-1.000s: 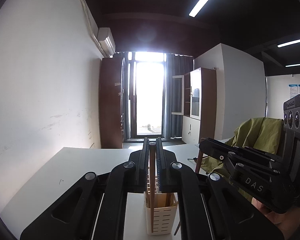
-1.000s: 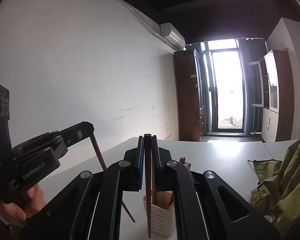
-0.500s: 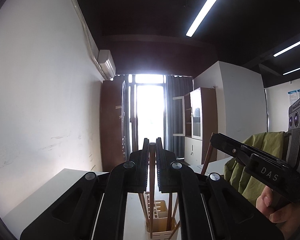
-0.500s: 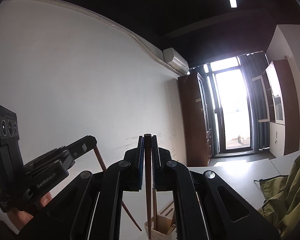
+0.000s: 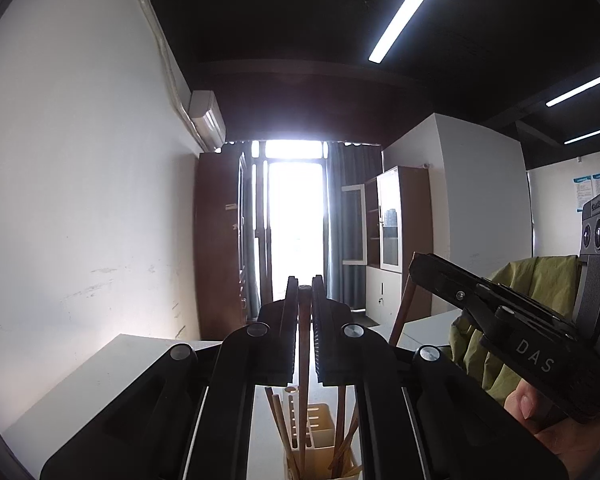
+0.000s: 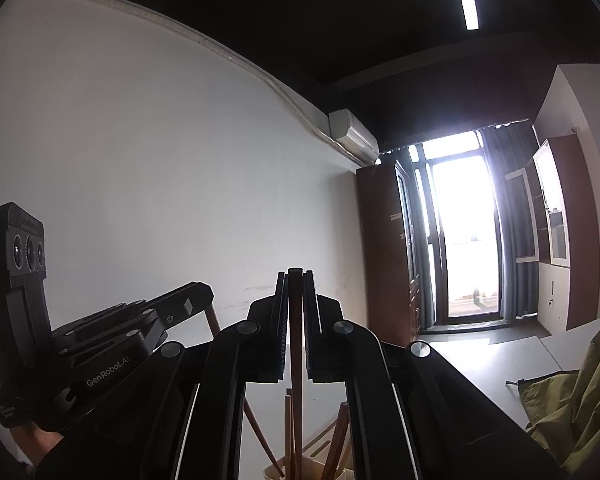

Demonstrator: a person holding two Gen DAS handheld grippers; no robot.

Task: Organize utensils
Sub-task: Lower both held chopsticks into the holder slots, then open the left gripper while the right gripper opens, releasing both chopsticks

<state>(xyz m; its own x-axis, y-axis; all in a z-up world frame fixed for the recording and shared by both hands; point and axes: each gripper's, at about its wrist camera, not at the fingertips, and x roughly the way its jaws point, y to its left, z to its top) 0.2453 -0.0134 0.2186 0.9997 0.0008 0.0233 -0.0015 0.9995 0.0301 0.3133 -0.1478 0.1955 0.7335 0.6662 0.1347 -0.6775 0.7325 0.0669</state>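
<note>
both sets of jaws clamped on one wooden chopstick each, left gripper (image 5: 304,292) and right gripper (image 6: 295,280) holding them near-vertical above the slotted holder (image 5: 320,446) on the counter (image 5: 100,372), likely so tips drop straight in

My left gripper (image 5: 304,292) and right gripper (image 6: 296,280) each pinch an upright chopstick (image 5: 303,344) above the holder (image 5: 320,436), which stands on the table (image 5: 100,376) below both. More chopsticks (image 6: 288,432) lean inside it.
</note>
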